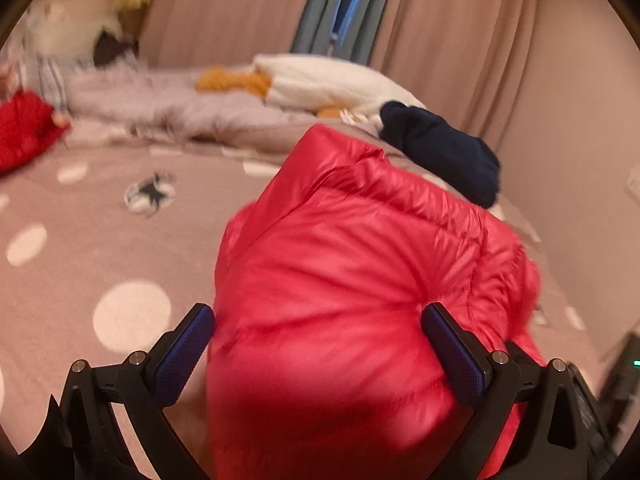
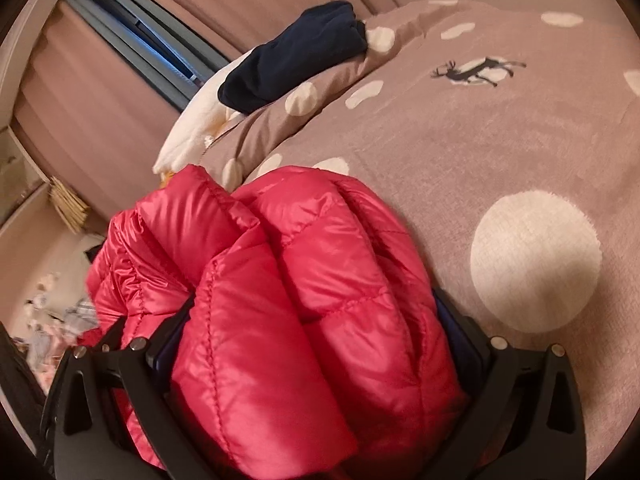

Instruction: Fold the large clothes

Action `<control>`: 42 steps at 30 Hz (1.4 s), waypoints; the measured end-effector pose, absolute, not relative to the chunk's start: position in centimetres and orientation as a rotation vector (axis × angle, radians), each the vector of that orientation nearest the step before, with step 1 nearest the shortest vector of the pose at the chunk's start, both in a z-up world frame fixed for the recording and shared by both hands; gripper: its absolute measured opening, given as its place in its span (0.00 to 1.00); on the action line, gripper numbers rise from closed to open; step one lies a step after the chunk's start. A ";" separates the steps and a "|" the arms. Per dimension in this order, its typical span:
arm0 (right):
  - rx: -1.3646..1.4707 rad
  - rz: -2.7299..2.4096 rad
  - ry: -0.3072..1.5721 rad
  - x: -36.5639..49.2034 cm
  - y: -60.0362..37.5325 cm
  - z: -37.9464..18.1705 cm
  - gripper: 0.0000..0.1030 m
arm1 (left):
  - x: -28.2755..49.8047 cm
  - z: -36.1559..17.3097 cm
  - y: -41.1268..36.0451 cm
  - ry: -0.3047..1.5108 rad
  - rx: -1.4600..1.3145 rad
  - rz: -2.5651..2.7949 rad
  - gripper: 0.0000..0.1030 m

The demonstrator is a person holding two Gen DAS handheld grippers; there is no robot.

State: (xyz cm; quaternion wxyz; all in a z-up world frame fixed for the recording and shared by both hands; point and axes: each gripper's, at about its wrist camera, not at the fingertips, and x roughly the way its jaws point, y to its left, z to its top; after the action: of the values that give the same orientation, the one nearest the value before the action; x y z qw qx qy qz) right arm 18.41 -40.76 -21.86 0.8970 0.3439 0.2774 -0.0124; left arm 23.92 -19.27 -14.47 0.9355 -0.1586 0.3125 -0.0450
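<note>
— What is the left wrist view showing?
— The left gripper (image 1: pixel 318 348) is squeezing a bulging red puffer jacket (image 1: pixel 360 264) over the spotted bedspread (image 1: pixel 80 248).
— And the right?
— The right gripper (image 2: pixel 320 344) is clamping the jacket's bunched folds (image 2: pixel 288 300), fingers spread wide.

- No words, labels, brand names or numbers can be read in either view.
- The only sign-like mark is a dark deer figure (image 2: pixel 478 70) printed on the bedspread (image 2: pixel 460 168), over a pale spot; in the left wrist view this print (image 1: pixel 150 196) is blurred.
</note>
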 end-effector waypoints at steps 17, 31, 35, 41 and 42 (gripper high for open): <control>0.831 0.292 0.681 13.6 -43.5 -17.8 1.00 | 21.7 -15.3 -10.0 0.838 -0.682 -0.245 1.00; 1.057 0.543 0.806 16.7 -42.5 -23.5 1.00 | 26.1 -20.9 -11.8 0.948 -0.909 -0.608 1.00; 1.008 0.621 0.806 17.7 -40.8 -23.3 0.96 | 26.8 -20.4 -14.2 0.962 -0.827 -0.654 1.00; 1.087 0.629 0.700 16.8 -41.2 -24.4 0.60 | 26.0 -18.9 -16.3 0.930 -0.717 -0.621 0.98; 1.073 0.629 0.697 16.7 -41.1 -24.2 0.59 | 25.7 -18.5 -16.7 0.922 -0.686 -0.613 0.98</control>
State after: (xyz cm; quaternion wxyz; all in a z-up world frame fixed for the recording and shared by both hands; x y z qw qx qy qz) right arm 16.67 -41.12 -24.15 0.7566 0.4920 0.3196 0.2887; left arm 25.66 -16.70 -18.47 0.7953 -0.3193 0.4292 -0.2852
